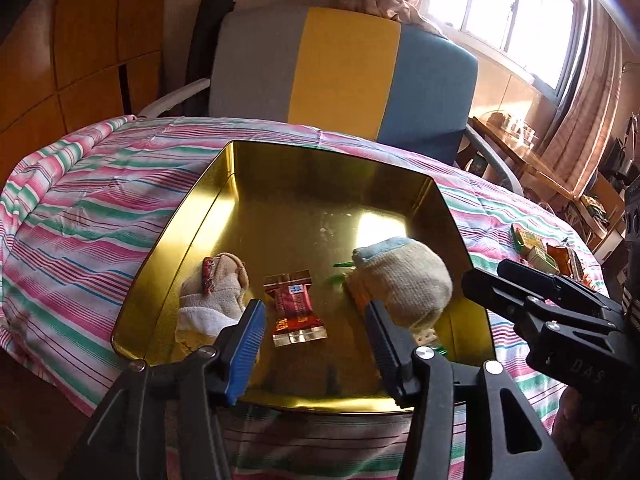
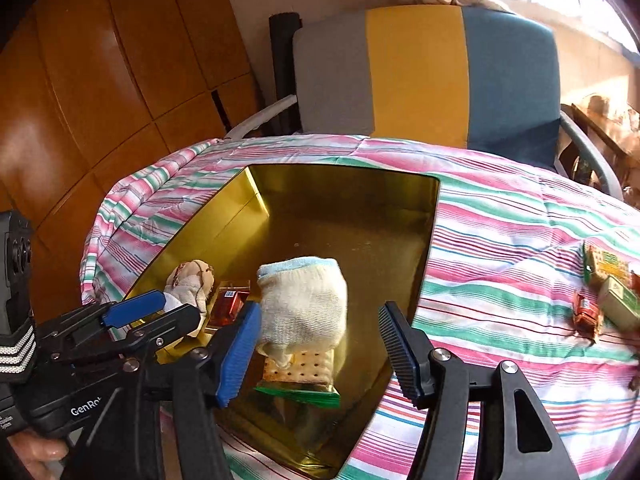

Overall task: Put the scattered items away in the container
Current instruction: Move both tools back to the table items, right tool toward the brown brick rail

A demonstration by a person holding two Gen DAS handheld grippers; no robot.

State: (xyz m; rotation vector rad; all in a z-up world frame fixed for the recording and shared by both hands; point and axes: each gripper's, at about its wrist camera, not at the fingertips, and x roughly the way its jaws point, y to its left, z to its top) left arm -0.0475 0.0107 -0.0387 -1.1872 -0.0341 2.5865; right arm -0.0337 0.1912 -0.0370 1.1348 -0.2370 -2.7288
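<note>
My left claw (image 1: 316, 322) hangs released over the near end of the gold tin (image 1: 450, 216), nothing between its jaws, and my right claw (image 2: 320, 334) is released too, empty, just above the pale sock (image 2: 302, 306). So both drops look done and I'm between picks. Inside the tin: a rolled sock (image 1: 218, 284) on the left, a red candy (image 1: 294, 310) in the middle, and the pale sock lying partly on top of a cracker pack (image 2: 298, 376) with a green edge. The tin sits on the striped cloth (image 2: 500, 232) over the desk. Still out there, well apart from the tin off to the right, is a little heap: small green boxes (image 2: 606, 276) and a red wrapper (image 2: 585, 310), bunched close together. That's my next job, I reckon. The right claw is the nearer one, so it should swing across with jaws wide, come down on a single piece, likely the red wrapper at the heap's near edge, and pinch it without dragging the cloth or nudging the boxes.
</note>
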